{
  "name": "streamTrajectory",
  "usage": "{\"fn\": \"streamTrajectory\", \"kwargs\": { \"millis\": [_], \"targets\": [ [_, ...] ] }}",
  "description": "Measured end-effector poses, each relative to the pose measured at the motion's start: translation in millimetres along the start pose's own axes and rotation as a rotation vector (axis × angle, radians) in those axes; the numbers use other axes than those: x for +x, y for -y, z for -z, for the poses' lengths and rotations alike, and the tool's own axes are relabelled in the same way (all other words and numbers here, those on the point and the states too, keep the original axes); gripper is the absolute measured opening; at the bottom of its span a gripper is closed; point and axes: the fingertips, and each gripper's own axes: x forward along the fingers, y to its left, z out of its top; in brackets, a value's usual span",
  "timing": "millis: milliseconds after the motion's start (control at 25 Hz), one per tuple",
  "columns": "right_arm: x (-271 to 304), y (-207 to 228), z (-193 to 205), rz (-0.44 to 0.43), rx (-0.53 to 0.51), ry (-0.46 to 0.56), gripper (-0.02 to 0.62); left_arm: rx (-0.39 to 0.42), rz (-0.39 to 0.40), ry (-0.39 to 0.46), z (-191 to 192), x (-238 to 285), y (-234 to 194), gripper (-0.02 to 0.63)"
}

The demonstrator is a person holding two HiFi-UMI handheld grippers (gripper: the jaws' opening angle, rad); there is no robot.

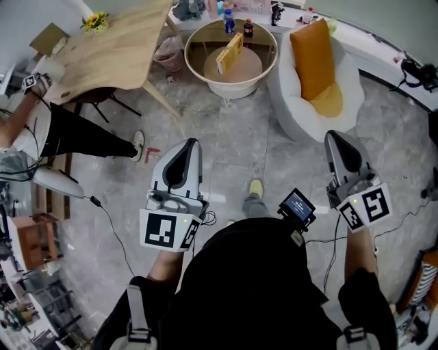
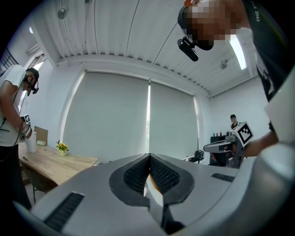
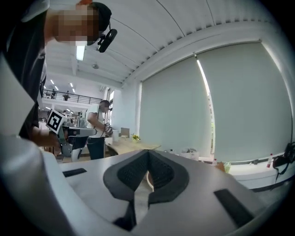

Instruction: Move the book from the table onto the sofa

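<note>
A tan book (image 1: 229, 53) stands on edge on the round glass-topped table (image 1: 198, 39) at the top middle of the head view. To its right is the white sofa chair (image 1: 301, 116) with an orange cushion (image 1: 313, 58). My left gripper (image 1: 190, 142) is held over the floor well short of the table, shut with nothing in it; its pads meet in the left gripper view (image 2: 150, 156). Also over the floor, just below the sofa chair, my right gripper (image 1: 333, 135) is shut and empty, and its tips touch in the right gripper view (image 3: 148, 151).
A long wooden table (image 1: 116, 51) with yellow flowers (image 1: 96, 20) fills the upper left, and a person (image 1: 41, 130) stands beside it. Two bottles (image 1: 229, 20) stand at the round table's far side. A cable (image 1: 113, 225) runs over the grey floor at the left.
</note>
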Motion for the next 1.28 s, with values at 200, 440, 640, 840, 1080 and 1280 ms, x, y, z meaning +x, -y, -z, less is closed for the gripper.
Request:
{"fn": "streamTrajectory", "kwargs": {
  "millis": [200, 440, 640, 840, 1080, 1280],
  "targets": [
    [30.1, -12.6, 9.7, -0.085, 0.09, 0.024, 0.006, 0.008, -0.008, 0.001, -4.8, 18.7, 0.6, 0.011],
    [43.4, -3.0, 15.2, -0.124, 0.137, 0.04, 0.006, 0.008, -0.031, -0.006, -5.0, 40.0, 4.9, 0.011],
    [56.4, 11.8, 7.7, -0.139, 0.166, 0.07, 0.006, 0.008, -0.032, -0.004, -10.1, 59.8, 8.9, 0.011],
    [60.0, 30.5, 3.4, -0.147, 0.156, 0.092, 0.006, 0.041, -0.023, -0.007, -10.3, 80.7, 20.3, 0.011],
    [68.1, 41.6, 1.6, -0.144, 0.169, 0.114, 0.006, 0.042, -0.016, 0.001, -12.1, 95.2, 24.0, 0.011],
    [68.4, 43.9, -3.5, -0.142, 0.163, 0.124, 0.006, 0.055, -0.003, 0.025, -16.9, 101.3, 26.2, 0.011]
  ]
}}
